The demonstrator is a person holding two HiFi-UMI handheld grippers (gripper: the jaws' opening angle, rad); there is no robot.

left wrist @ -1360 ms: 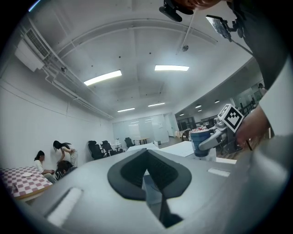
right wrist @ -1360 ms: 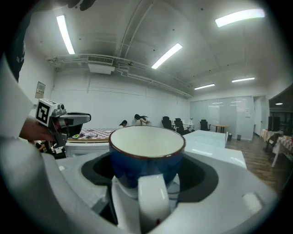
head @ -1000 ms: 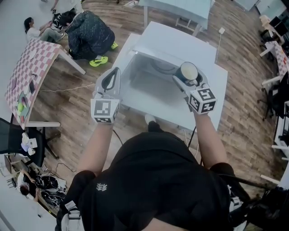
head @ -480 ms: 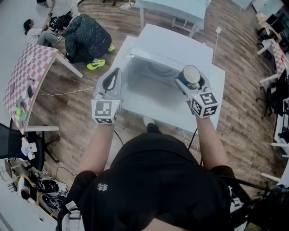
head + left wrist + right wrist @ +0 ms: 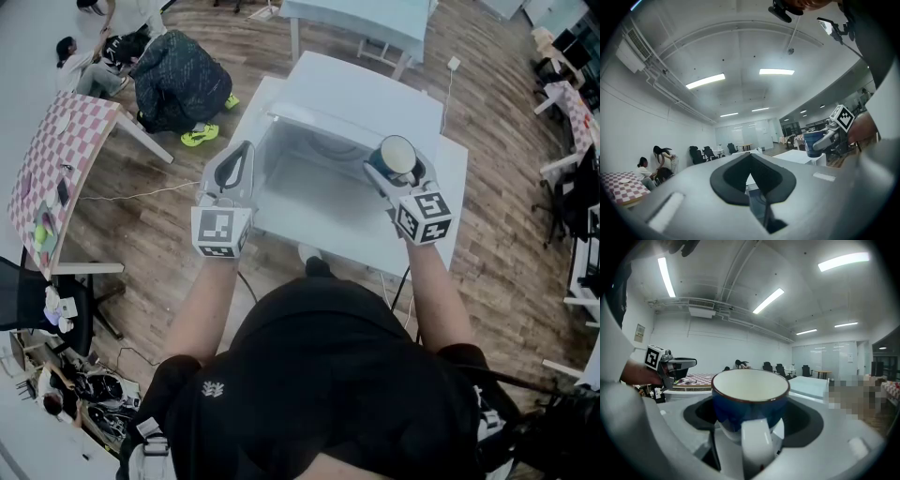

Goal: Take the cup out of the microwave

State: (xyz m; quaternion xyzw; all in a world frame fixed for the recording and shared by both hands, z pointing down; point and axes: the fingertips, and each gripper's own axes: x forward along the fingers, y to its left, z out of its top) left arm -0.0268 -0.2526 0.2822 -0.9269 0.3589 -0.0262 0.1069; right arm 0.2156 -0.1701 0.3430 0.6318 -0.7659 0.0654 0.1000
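Surface point(image 5: 452, 192): white; the microwave is carried on it.
Microwave point(image 5: 370, 94): white, seen with its door open.
Left tongs point(image 5: 245, 150): held closed on nothing, at the microwave's left front.
Right tongs point(image 5: 397, 169): clamped on the cup's lower body, at the microwave's right front.
Cup point(image 5: 749, 401): blue, white inside, held upright between the right tongs, well apart from the left tongs.

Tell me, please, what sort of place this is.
Probably an open-plan office or lab: black office chairs, long ceiling strip lights and several white tables on a wood floor.
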